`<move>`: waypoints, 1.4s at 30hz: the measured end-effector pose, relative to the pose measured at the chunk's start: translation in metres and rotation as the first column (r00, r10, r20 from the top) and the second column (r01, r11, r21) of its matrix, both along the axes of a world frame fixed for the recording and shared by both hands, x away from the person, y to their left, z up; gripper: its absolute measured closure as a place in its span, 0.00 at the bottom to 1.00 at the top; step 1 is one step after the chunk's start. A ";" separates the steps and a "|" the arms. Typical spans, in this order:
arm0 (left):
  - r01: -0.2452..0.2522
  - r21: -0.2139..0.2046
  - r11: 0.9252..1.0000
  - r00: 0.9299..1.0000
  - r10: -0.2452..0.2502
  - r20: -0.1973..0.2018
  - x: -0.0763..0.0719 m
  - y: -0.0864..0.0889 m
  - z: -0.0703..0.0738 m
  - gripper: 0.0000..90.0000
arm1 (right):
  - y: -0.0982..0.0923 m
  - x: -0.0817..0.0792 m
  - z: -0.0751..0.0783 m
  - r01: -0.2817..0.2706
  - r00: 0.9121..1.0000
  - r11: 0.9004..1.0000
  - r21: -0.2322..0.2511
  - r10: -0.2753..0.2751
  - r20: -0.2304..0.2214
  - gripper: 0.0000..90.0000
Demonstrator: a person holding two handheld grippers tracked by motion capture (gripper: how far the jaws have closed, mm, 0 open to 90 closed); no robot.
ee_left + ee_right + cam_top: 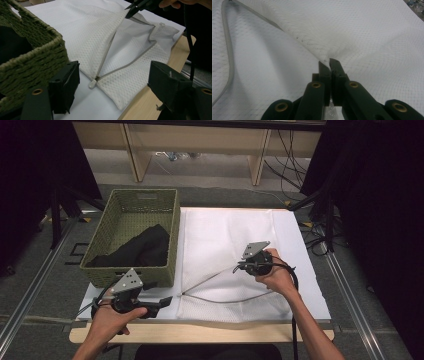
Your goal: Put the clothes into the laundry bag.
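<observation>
Far left on my high view: green woven basket (131,236) sits at the tabletop's (200,330) left rear, w/ a black garment (141,248) bunched inside. Just in front of it, my left gripper (161,303) is low over the near-left edge, held in the left hand (107,320). Its fingers (64,87) are wide apart, nothing between them. Through the left gripper view, the basket wall is right beside the left-hand finger and the zipper pull (93,83) lies on the cloth between the two.

Centre: white mesh laundry bag (220,240) spread flat over most of the tabletop, zipper undone. The two grey zipper edges (220,297) run from the pull by the left gripper and splay out toward the right, so the mouth gapes in a V.

Right: my right gripper (239,267), in the right hand (276,276), is raised over the bag's mid-right. Its fingers (335,72) are pressed together on a pinch of the upper mesh layer near the zipper edge, lifting it into a tent off the lower layer. Cable trails back along the forearm.
</observation>
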State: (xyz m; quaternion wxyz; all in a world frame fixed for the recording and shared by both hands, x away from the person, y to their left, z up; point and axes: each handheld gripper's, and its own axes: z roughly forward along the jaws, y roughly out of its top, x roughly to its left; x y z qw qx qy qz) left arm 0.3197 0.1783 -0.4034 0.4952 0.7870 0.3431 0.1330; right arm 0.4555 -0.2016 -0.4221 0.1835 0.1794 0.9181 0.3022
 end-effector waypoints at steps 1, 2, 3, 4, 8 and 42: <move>0.000 0.000 1.000 1.000 0.000 0.000 0.000 0.000 0.000 0.27 | 0.000 -0.001 0.001 0.013 1.000 1.000 0.000 -0.013 0.001 1.00; -0.007 -0.011 1.000 1.000 0.007 -0.002 0.001 0.001 0.002 0.27 | 0.000 -0.001 0.001 0.013 1.000 1.000 0.000 -0.013 0.001 1.00; -0.011 -0.016 1.000 1.000 0.011 -0.007 0.003 0.002 0.003 0.26 | 0.000 -0.002 0.001 0.012 1.000 1.000 0.003 -0.012 0.002 1.00; -0.020 -0.022 1.000 1.000 0.020 -0.009 0.004 0.002 0.004 0.26 | 0.000 -0.002 0.002 0.019 1.000 1.000 0.004 -0.019 -0.001 1.00; -0.031 -0.011 0.999 0.999 0.031 -0.004 0.013 0.008 0.010 0.26 | 0.000 -0.003 0.004 0.015 1.000 1.000 -0.002 -0.015 0.006 1.00; -0.142 0.360 0.922 0.963 0.213 -0.165 0.175 0.071 0.023 0.24 | 0.000 -0.002 0.008 -0.021 1.000 1.000 -0.015 0.021 0.012 0.99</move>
